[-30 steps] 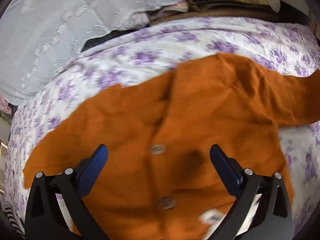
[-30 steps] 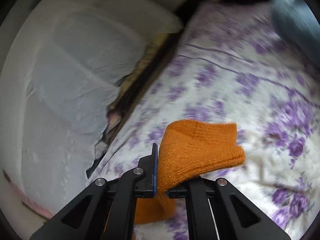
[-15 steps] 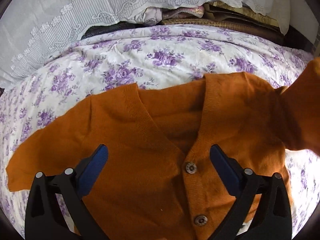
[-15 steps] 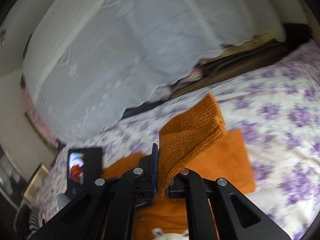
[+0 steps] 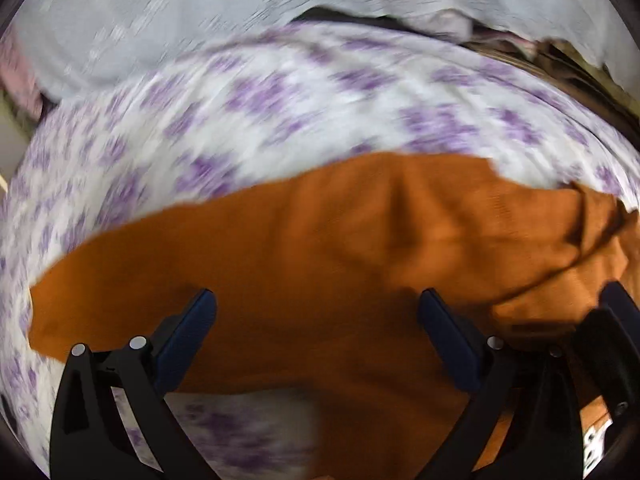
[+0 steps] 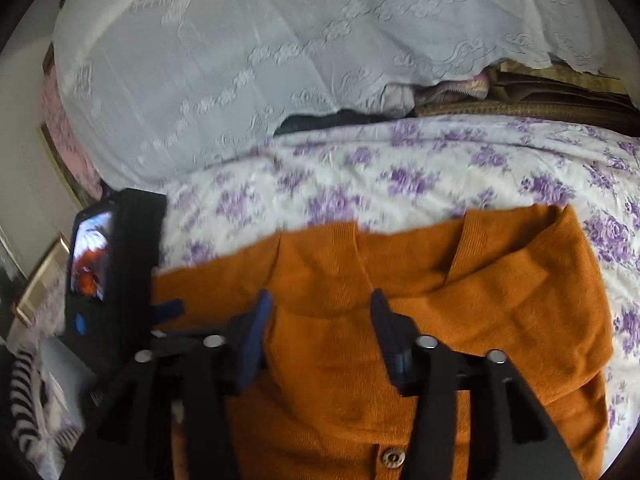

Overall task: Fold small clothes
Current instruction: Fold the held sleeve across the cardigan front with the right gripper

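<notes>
Your orange knitted cardigan [image 6: 440, 320] lay flat on the floral bedspread [image 6: 400, 168] under your right gripper [image 6: 320, 312], its right sleeve folded across the chest, one button [image 6: 392, 457] showing near the fingers.

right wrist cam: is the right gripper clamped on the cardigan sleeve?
No: the right gripper is open, its fingers spread apart above the orange cardigan with no fabric pinched between them.
</notes>
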Action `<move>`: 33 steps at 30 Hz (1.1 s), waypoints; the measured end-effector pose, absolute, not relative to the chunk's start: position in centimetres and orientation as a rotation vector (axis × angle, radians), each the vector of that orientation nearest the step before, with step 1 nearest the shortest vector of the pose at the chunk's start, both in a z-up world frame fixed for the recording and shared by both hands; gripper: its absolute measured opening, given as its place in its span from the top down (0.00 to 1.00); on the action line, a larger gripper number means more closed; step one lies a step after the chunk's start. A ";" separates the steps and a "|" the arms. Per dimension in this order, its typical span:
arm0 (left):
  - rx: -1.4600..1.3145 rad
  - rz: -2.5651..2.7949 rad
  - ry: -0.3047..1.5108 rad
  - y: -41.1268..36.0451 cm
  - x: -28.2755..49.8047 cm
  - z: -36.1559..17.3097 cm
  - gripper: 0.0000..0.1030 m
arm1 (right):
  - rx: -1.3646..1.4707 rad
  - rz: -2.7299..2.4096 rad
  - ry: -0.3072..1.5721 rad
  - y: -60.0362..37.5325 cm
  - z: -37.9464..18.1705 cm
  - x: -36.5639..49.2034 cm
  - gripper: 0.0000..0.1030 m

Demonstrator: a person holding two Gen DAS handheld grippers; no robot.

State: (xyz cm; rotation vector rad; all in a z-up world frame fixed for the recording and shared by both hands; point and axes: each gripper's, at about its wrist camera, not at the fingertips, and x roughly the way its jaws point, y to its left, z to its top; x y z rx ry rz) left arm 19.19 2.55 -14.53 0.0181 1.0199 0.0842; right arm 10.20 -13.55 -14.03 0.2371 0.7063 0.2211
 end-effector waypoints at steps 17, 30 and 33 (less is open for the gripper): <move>0.219 -0.126 0.949 -6.6 15.1 -13.6 0.04 | 0.578 0.185 0.751 -28.5 -14.9 11.6 0.30; 0.170 -0.065 0.976 -4.1 15.2 -14.7 0.04 | 0.685 0.223 0.658 -30.8 -15.5 10.8 0.44; 0.096 -0.083 1.005 -3.0 15.7 -15.5 0.04 | 0.649 0.180 0.787 -30.2 -19.0 12.5 0.56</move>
